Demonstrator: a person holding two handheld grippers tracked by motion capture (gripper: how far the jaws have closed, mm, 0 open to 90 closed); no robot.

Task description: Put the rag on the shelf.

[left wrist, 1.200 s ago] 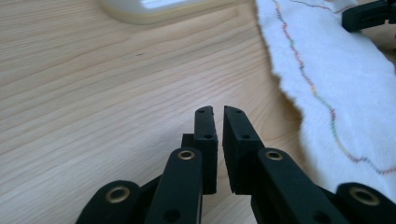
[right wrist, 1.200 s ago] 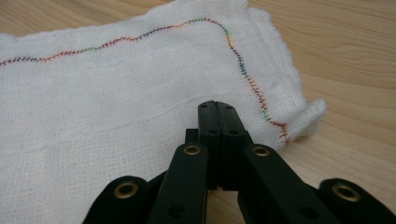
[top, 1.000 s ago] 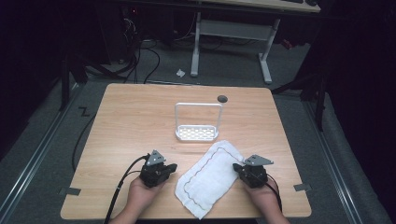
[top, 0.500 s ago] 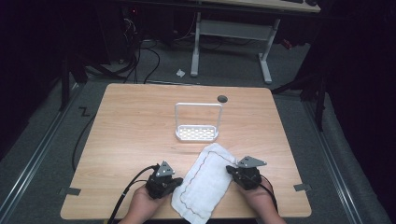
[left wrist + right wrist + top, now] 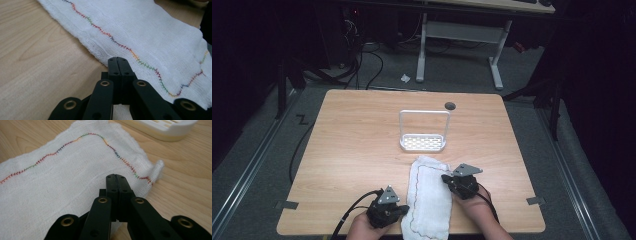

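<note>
A white gauze cloth (image 5: 430, 197) with a multicoloured stitched border lies lengthwise at the table's near edge, its near end hanging over it. My left gripper (image 5: 404, 209) is at the cloth's left edge and my right gripper (image 5: 446, 179) at its right edge, farther up. In the left gripper view the jaws are shut (image 5: 117, 60), tips at the cloth's (image 5: 150, 37) hem, no fabric seen between them. In the right gripper view the jaws are shut too (image 5: 116, 177), resting over the cloth (image 5: 62, 182) near its corner.
A small white rack (image 5: 423, 142) with a perforated base and a tall wire frame stands at mid-table just beyond the cloth; its base (image 5: 170, 130) shows close in the right gripper view. A cable hole (image 5: 450, 105) sits near the far edge. Bare wooden tabletop (image 5: 352, 145) extends left.
The cloth has turned from lying diagonally to lying straight towards the near edge. Both grippers closed in on its sides, the left one moving right and nearer, the right one left.
</note>
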